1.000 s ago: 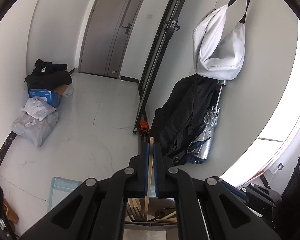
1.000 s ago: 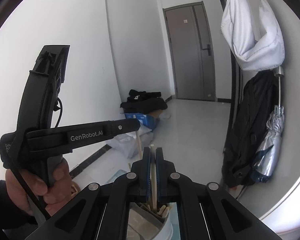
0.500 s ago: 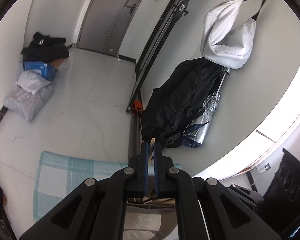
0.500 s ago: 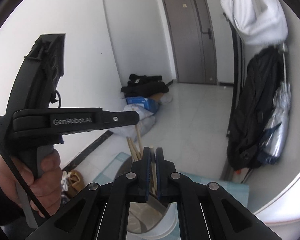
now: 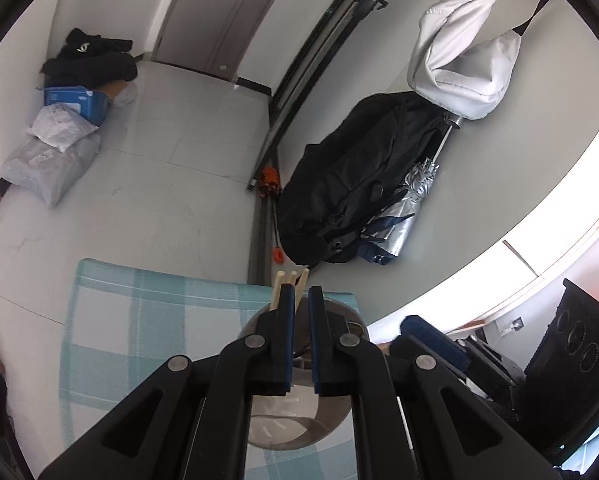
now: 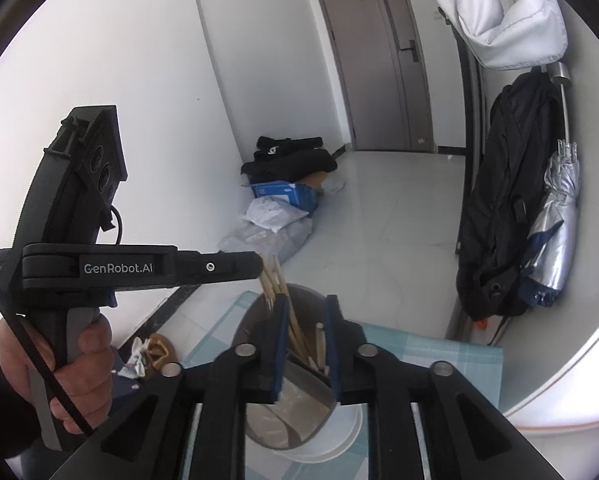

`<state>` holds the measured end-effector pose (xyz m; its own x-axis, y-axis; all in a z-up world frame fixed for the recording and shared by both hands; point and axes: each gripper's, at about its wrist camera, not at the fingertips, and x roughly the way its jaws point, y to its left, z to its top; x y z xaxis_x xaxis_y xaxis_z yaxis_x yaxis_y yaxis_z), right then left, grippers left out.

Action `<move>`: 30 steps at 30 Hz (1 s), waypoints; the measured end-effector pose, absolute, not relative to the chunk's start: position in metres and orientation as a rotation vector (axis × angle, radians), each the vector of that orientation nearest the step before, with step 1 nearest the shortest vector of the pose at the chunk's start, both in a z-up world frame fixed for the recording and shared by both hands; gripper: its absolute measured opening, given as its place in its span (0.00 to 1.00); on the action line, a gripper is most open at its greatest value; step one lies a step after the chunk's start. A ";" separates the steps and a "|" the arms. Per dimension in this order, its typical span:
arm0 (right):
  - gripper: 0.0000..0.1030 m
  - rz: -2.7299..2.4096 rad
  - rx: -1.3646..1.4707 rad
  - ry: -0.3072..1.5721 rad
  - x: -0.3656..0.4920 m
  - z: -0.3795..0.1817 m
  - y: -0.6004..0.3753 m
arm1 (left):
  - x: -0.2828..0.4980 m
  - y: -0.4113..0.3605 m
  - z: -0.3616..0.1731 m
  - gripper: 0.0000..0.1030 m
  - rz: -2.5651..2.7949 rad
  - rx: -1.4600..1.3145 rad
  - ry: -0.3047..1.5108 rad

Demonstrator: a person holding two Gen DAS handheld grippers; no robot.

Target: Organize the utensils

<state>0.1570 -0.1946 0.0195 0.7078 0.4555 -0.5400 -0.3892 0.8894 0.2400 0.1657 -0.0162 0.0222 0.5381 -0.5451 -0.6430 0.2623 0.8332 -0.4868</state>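
A dark translucent holder cup (image 6: pixel 299 412) stands on a teal checked mat (image 6: pixel 439 356) and holds several wooden chopsticks (image 6: pixel 277 280). My right gripper (image 6: pixel 305 308) hovers over the cup's mouth with jaws open and empty; a chopstick (image 6: pixel 320 344) stands in the cup between them. My left gripper (image 5: pixel 299 296) is slightly open and empty above the same cup (image 5: pixel 291 420), with chopstick tips (image 5: pixel 291 280) sticking up just past its fingers. In the right wrist view the left gripper's fingers (image 6: pixel 219 268) point at the chopstick tops.
The mat (image 5: pixel 147 328) lies on a round white table (image 6: pixel 559 380). On the floor beyond are grey parcels (image 5: pixel 51 160), a blue box (image 5: pixel 79 100) and black clothes. A black backpack (image 5: pixel 347 200), a silver umbrella and a white bag hang on the right wall.
Both grippers have opened and let go of their chopsticks, which now stand in the cup. Both cameras tilted downward, bringing the mat and cup into view.
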 end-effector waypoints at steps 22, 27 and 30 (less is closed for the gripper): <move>0.72 0.316 0.141 0.438 0.054 0.078 -0.214 | 0.042 0.002 0.105 0.90 -0.237 -0.203 0.556; 0.73 0.328 0.159 0.419 0.036 0.080 -0.219 | 0.022 0.009 0.105 0.98 -0.201 -0.214 0.516; 0.76 0.317 0.169 0.411 0.023 0.078 -0.219 | 0.010 0.008 0.103 0.99 -0.191 -0.206 0.492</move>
<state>0.0231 -0.2186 0.0777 0.8686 0.3358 -0.3644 -0.2681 0.9369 0.2244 0.0103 0.0081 0.1027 0.8642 -0.2307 -0.4472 0.1319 0.9615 -0.2410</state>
